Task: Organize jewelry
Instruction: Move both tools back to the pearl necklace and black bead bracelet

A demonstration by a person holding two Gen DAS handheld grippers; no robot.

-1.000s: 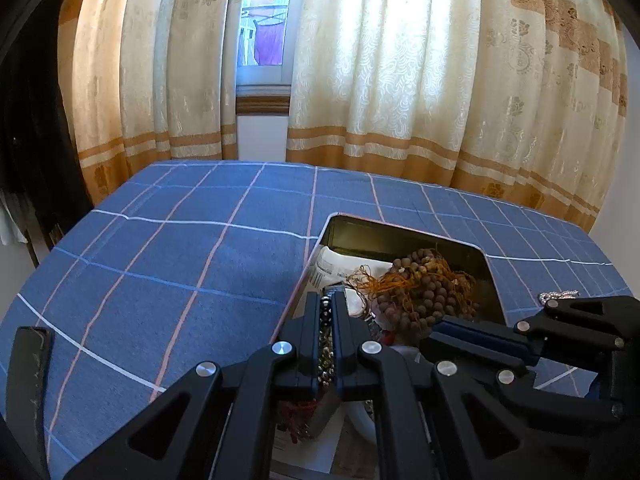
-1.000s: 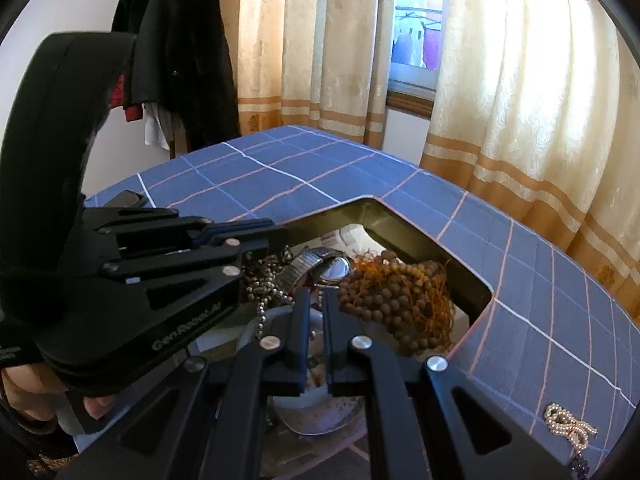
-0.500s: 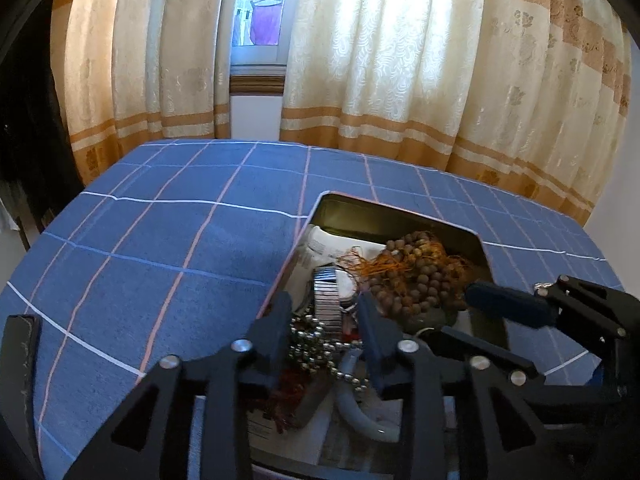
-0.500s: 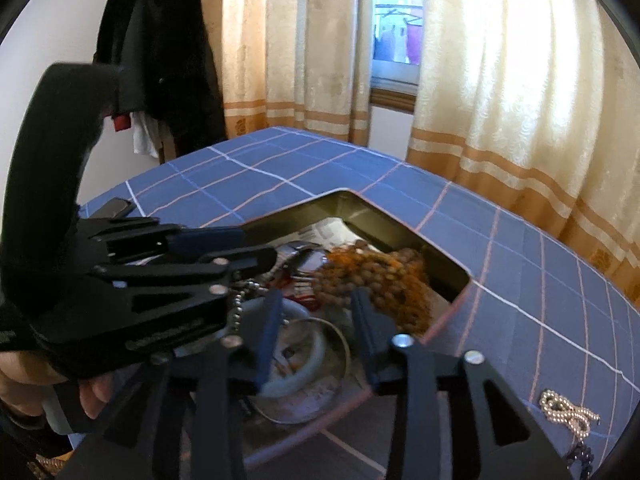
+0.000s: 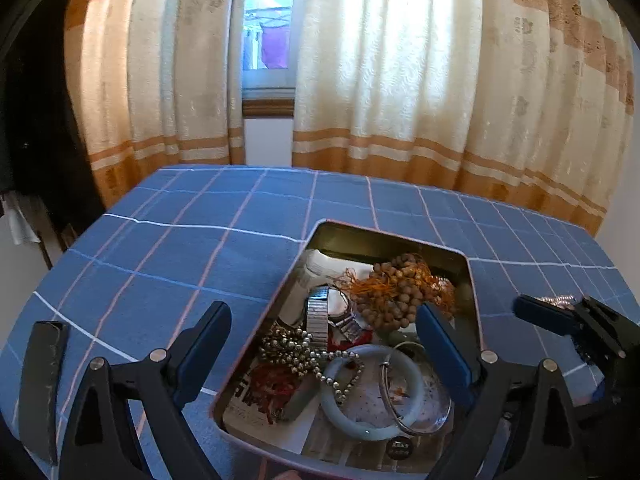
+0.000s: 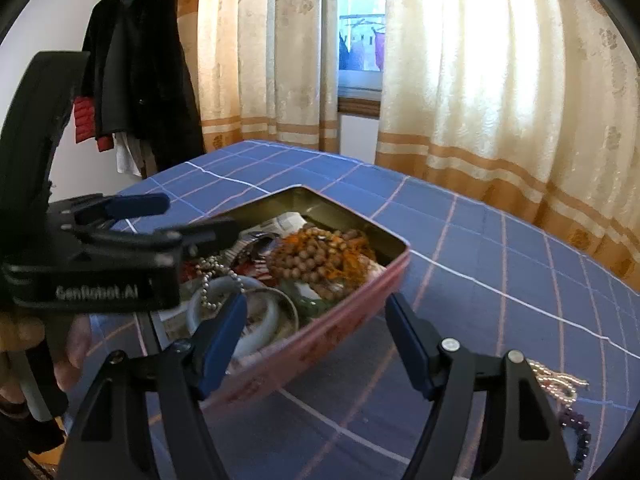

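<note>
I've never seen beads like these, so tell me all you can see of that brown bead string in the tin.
The bead string is a heaped bundle of small round brown beads, wood by the look, tangled with frayed orange thread. It lies loose in the far right part of the open tin, resting on paper and against the watch. No claw touches it: both are open and hold nothing. Its clasp or ends cannot be made out.

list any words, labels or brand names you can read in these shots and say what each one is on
"GenRobot.AI": white letters, slightly blurred, on the side of the left gripper body, in the right wrist view.
Small white text on a round black tag at the near end of the tin: too small to read.
Print on the newspaper lining the tin: too blurred to read.
No other text shows.
</note>
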